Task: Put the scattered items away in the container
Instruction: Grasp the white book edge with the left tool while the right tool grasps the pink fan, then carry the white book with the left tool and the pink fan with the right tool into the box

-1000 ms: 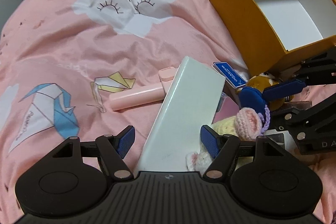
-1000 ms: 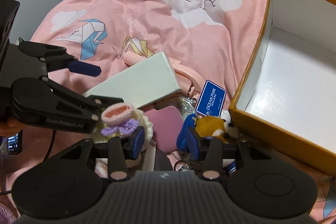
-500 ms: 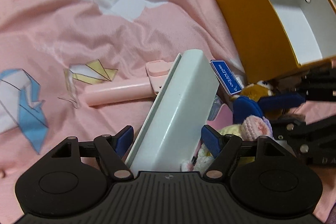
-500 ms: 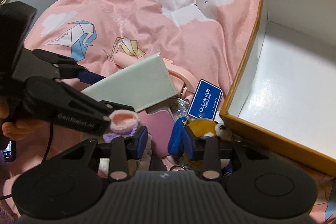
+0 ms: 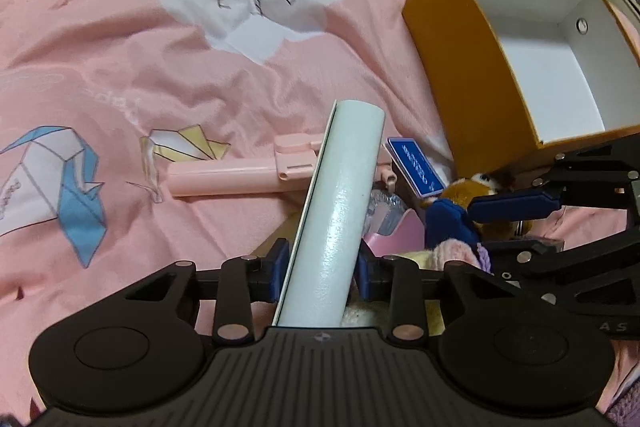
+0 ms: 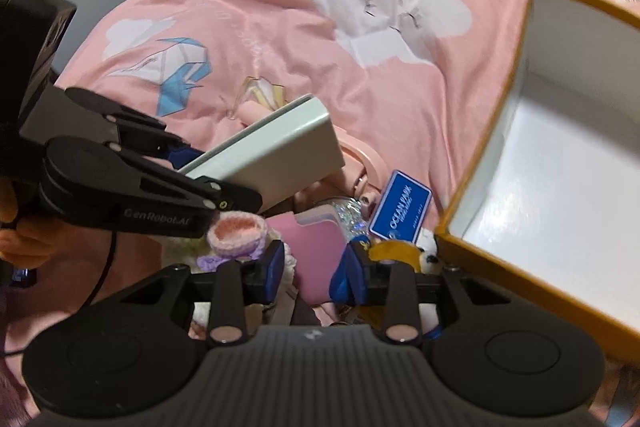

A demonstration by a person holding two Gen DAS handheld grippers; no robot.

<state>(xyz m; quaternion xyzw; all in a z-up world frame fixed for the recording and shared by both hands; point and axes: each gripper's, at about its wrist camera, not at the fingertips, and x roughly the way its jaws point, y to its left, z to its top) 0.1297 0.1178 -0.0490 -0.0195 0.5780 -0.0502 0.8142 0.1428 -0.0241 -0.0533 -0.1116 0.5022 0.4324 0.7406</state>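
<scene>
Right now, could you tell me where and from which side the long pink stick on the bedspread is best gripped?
Take the pink stick around its plain round shaft, towards the free end, coming straight down from above with the fingers across its width. It lies flat on the bedspread, and that end is bare, while its clip end is tucked under the pale green box.

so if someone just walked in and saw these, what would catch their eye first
Probably the pale green book, tilted up off the pink bedspread with the left gripper closing its jaws on its edges. Next, the empty orange box at the right, white inside. Between them sits a jumble of small things, where the right gripper straddles a pink case.
</scene>
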